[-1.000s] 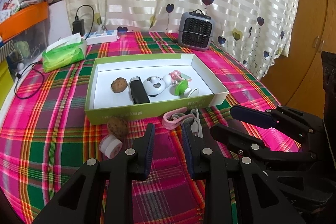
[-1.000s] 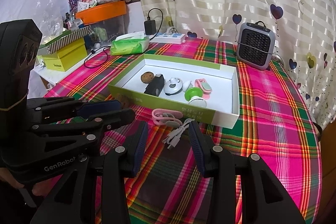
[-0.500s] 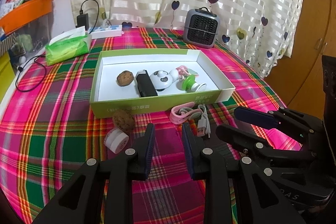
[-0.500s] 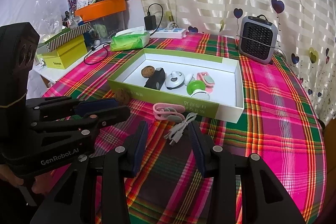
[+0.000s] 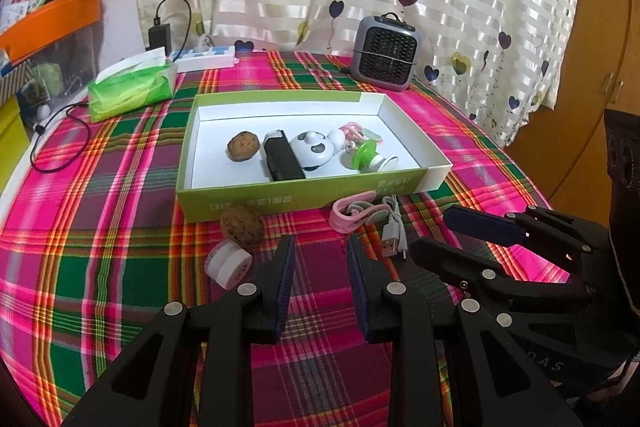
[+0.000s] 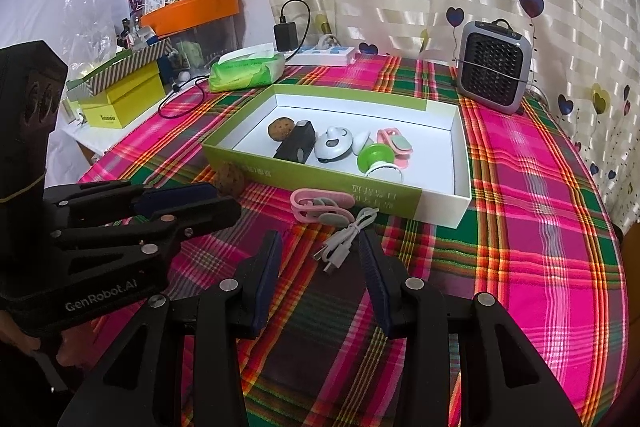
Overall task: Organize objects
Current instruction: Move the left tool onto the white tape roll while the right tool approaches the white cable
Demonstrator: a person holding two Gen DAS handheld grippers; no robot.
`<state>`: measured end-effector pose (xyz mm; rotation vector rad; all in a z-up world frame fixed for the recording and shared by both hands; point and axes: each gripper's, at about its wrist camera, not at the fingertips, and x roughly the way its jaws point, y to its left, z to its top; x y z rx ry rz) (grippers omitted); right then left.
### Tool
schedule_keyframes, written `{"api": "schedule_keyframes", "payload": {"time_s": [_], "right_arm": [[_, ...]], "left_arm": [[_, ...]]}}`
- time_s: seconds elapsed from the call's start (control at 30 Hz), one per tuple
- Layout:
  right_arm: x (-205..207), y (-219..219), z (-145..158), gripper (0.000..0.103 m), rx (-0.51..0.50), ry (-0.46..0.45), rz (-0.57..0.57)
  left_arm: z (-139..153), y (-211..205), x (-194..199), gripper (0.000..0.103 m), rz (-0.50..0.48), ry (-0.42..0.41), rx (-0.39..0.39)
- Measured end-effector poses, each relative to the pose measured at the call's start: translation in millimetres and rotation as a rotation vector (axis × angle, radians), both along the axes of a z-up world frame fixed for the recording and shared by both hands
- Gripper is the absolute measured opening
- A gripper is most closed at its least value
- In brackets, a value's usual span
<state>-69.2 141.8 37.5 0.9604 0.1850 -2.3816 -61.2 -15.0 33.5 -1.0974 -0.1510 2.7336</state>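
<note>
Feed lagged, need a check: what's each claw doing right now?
Left claw: open, holding nothing.
Right claw: open, holding nothing, white cable lying just ahead.

box wall (image 5: pixel 304 197) ahead, cable (image 6: pixel 344 243) beneath tool

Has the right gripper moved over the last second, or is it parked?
Yes. The right gripper has eased forward and rightwards: the white USB cable now lies between its open jaws, and the green box sits closer.
</note>
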Motion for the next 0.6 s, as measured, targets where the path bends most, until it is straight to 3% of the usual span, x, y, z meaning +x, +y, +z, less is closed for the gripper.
{"api": "schedule_keyframes", "payload": {"time_s": [0.6], "right_arm": [[-20, -7, -18, 0.042, 0.018, -0.079, -0.005]], "left_arm": [[-2, -32, -3, 0.029, 0.077, 0.016, -0.017]]}}
